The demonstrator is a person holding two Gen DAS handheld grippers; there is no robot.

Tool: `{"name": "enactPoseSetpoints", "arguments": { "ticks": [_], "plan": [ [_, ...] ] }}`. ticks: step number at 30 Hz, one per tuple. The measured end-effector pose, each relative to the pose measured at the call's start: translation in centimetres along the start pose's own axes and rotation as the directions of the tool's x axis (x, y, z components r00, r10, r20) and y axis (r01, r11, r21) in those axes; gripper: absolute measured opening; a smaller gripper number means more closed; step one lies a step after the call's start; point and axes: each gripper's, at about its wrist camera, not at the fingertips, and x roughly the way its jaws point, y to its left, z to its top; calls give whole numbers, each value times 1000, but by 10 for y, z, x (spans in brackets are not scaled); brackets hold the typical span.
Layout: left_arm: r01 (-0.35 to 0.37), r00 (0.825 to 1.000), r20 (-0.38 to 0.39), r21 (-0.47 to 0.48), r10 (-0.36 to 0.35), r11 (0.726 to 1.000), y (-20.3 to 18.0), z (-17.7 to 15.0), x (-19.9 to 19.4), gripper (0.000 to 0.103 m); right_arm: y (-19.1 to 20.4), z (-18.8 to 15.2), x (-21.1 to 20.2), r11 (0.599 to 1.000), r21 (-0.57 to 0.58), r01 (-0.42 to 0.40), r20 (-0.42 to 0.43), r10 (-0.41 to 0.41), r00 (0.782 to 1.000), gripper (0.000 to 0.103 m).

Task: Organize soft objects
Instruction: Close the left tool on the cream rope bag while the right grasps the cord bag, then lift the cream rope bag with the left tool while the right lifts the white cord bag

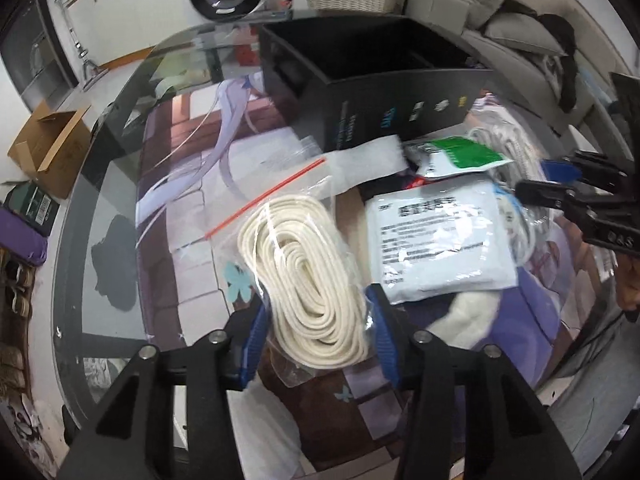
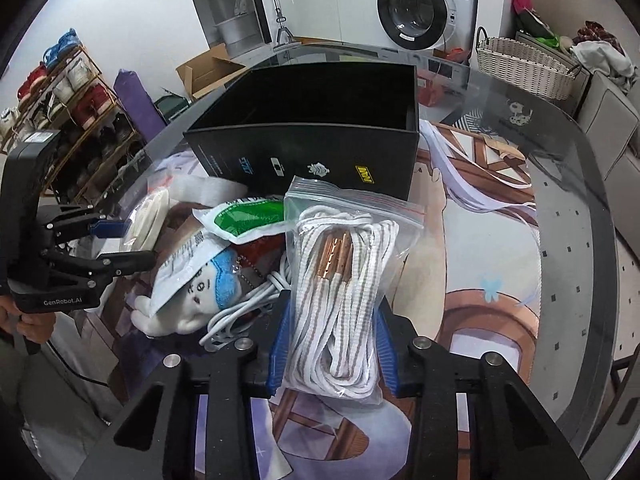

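I can't see the floor of the open black cardboard box [image 2: 316, 128]; its walls hide it. A white plush toy with a blue patch [image 2: 192, 300] is half buried under a clear printed packet [image 2: 180, 264]. My left gripper [image 1: 316, 320] pinches a clear zip bag of cream coiled rope [image 1: 304, 272] above the table mat. My right gripper [image 2: 332, 344] pinches a clear zip bag of white-and-grey striped cord [image 2: 340, 288] just before the box.
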Motion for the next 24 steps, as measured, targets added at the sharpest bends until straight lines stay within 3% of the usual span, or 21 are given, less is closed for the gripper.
{"name": "enactPoseSetpoints", "arguments": {
  "ticks": [4,7,9,11,14,20,24],
  "plan": [
    [-14,1000,-3,-41,14,999,8,7,5,63,0,-5,3,1000,-3,5,-9,-5,1000,39],
    [-13,1000,-1,-61,13,998,12,13,9,63,0,-2,5,1000,-3,7,-12,-7,1000,39],
    [-16,1000,3,-68,16,998,15,17,13,56,-1,0,6,1000,1,5,-13,-5,1000,39],
    [-18,1000,7,-61,19,998,14,18,14,41,-1,1,6,1000,2,3,-11,-3,1000,39],
    [-17,1000,24,-37,18,999,10,16,9,34,1,-1,5,1000,-10,6,-1,-6,1000,36],
    [-29,996,82,-8,29,1000,4,12,-6,33,5,-3,-3,1000,-29,0,32,1,999,33],
    [-62,984,170,-7,62,998,3,14,-25,33,7,1,-15,1000,-19,16,85,-14,996,33]
  ]
}}
